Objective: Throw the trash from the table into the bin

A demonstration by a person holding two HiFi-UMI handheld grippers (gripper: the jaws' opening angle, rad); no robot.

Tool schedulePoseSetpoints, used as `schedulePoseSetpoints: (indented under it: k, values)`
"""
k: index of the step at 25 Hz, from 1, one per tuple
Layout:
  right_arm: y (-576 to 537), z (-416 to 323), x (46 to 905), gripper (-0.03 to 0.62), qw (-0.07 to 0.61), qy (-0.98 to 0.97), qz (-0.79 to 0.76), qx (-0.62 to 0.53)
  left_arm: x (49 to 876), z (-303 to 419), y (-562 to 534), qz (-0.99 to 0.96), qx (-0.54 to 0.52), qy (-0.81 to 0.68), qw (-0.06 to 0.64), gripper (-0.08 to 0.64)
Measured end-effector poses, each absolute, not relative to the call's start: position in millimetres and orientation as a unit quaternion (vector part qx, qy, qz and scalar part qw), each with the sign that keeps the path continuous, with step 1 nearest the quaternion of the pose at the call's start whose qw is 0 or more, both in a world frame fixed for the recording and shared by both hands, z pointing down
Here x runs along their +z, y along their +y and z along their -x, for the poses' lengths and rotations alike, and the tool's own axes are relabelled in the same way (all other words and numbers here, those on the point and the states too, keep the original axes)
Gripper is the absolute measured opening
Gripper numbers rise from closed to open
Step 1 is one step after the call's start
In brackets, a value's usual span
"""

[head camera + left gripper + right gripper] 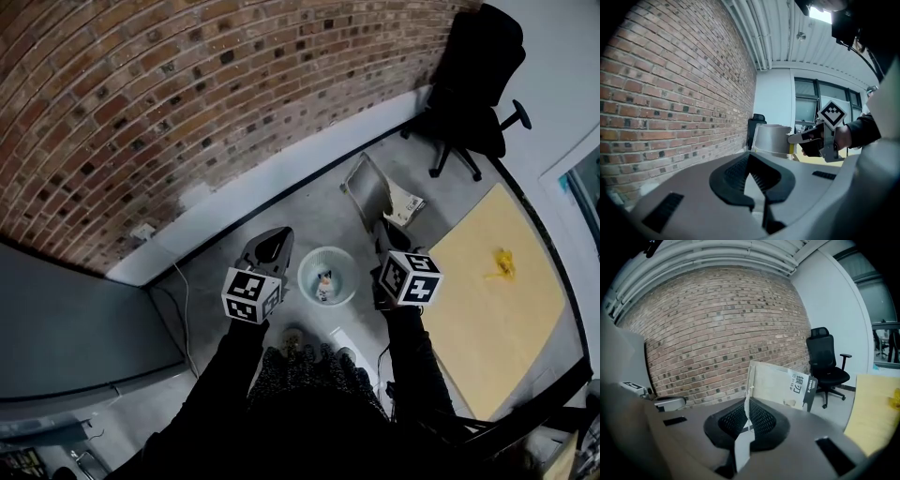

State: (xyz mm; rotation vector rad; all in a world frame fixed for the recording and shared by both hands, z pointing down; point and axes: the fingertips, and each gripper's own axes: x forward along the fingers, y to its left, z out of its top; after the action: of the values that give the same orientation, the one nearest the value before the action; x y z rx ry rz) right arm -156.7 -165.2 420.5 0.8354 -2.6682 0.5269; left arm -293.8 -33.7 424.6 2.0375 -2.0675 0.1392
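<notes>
a person stands on the grey floor with a set of tongs in each hand. the right gripper (381,228) has its tongs pinched tight on a flat piece of cardboard (375,195). the cardboard is pale, with a dark strip and some print at one end, and it sticks up out of the tongs (778,385). in its own view the right gripper (747,401) has a thin edge of the card squeezed between the black pads.

the left gripper (277,238) has its tongs pressed together, and i see nothing between them (749,157). it is just beside the other one.

the round pale bin (302,278) sits on the floor near the person's feet, and from above it shows between the two grippers. a small thing lies inside it, but i cannot tell what it is. the cardboard is in the air, not in the bin.

the table (487,319) is off to the person's right. a little yellow scrap (502,264) lies on it, well apart from both grippers. a black chair (473,84) stands near the brick wall (141,94).
</notes>
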Motion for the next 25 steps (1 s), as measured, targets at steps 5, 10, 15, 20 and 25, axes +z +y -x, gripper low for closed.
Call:
schedulePoseSetpoints:
  k: [5, 10, 15, 20, 25]
  values:
    - [-165.8, 161.6, 441.4, 0.011, 0.165, -0.924, -0.289, 0.189, 438.7, 296.6, -41.0, -0.702, 0.048, -0.699, 0.126, -0.003]
    - [-160.5, 161.9, 479.3, 0.011, 0.197, -0.916, -0.281, 0.206, 466.6, 290.0, -47.8, -0.712, 0.068, -0.685, 0.137, -0.003]
    - [-151.4, 164.0, 525.7, 0.011, 0.228, -0.907, -0.275, 0.223, 508.9, 286.7, -45.9, -0.711, 0.062, -0.680, 0.169, -0.003]
    - [-143.7, 171.1, 579.0, 0.011, 0.259, -0.896, -0.267, 0.243, 539.0, 292.7, -46.3, -0.704, 0.072, -0.682, 0.183, -0.003]
    - [-137.9, 172.0, 632.4, 0.011, 0.287, -0.884, -0.259, 0.261, 586.2, 295.0, -43.3, -0.700, 0.078, -0.677, 0.213, -0.003]
